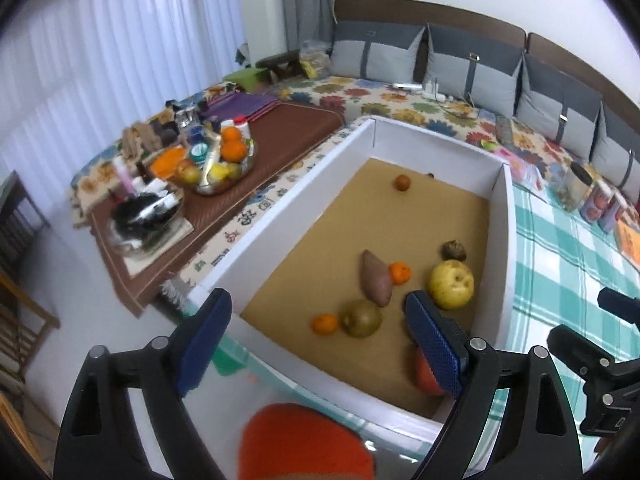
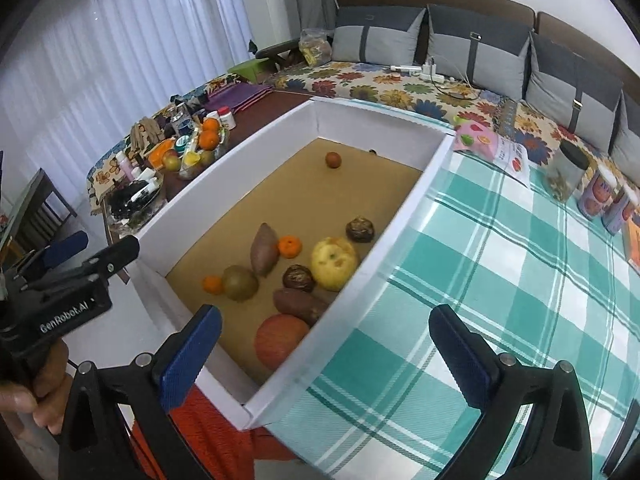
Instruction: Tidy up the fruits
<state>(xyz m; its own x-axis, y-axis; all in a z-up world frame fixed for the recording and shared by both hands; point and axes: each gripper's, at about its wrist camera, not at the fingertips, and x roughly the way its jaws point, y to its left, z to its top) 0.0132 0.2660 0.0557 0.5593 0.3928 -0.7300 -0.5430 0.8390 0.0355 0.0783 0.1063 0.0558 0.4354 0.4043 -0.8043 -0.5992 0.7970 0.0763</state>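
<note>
Left wrist view: the left tool point(image 1: 318, 330) hangs over the near left corner of a white box point(image 1: 505, 224) with a brown floor, its blue fingers point(image 1: 434, 346) spread wide and holding nothing. Inside the box lie loose fruits and roots: a yellow apple point(image 1: 452, 284), a sweet potato point(image 1: 376, 278) touching a small tangerine point(image 1: 400, 273), a green-brown pear point(image 1: 361, 318) just beside a second tangerine point(image 1: 325, 324), a dark wrinkled fruit point(image 1: 454, 251), and one small reddish fruit point(image 1: 402, 183) well apart near the far wall. A metal bowl point(image 1: 224, 162) of other fruit stands on a low bench to the left.

Right wrist view: the right tool point(image 2: 326, 356) is also spread wide and empty, poised over the box's near right corner above a checked tablecloth point(image 2: 500, 260). Here a large red-orange fruit point(image 2: 280, 340), possibly a pomegranate, shows at the near wall, beside a second sweet potato point(image 2: 302, 304) and another dark fruit point(image 2: 299, 278).

Judgement: the fruits lie scattered in the box, with no grouping apparent. That fits either a sort in progress or a pause between picks. Any grasp would call for lowering one wide tool over a single fruit, clear of its neighbours.
</note>
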